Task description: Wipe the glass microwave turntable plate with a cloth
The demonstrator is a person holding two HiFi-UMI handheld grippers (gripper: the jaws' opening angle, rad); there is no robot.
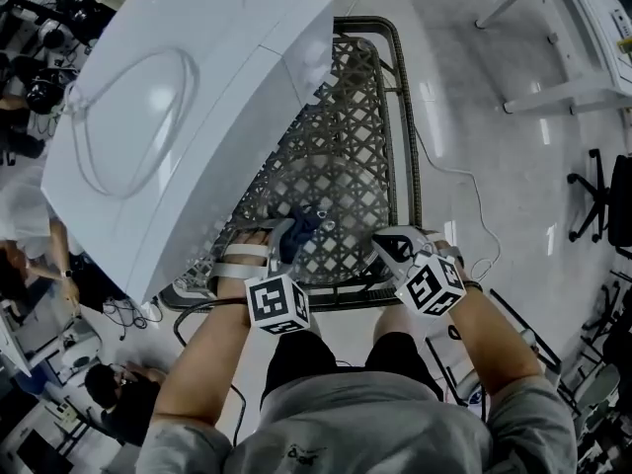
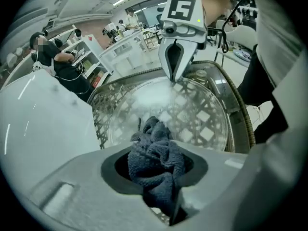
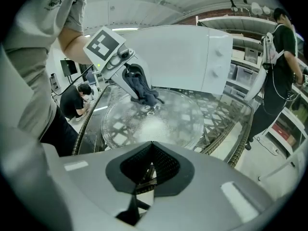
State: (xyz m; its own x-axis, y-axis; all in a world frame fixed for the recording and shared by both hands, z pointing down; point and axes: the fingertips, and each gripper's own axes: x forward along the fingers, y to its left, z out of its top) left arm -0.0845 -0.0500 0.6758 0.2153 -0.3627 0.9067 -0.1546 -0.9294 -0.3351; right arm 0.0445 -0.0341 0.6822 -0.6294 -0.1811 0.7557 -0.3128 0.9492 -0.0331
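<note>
**Left gripper view: cloth clamped, plate dead ahead**

Our left gripper (image 2: 155, 153) has its jaws closed on a bunched dark cloth (image 2: 153, 172), which spills out past the tips. In the right gripper view the hanging end of that bunch touches the plate (image 3: 159, 121) near its far rim. The plate lies flat on a lattice table (image 1: 346, 126), directly in front of and below the left jaws. Being round, it has no long axis to line up with. We judge any sweep across it will do.

Our right gripper (image 3: 151, 146) sits at the opposite rim with its jaw tips drawn together. We cannot tell whether they nip the glass. So the left gripper is the nearer one for wiping, and most of the glass lies between the two grippers. A white microwave (image 1: 188, 107) stands just beside the plate on the left.
</note>
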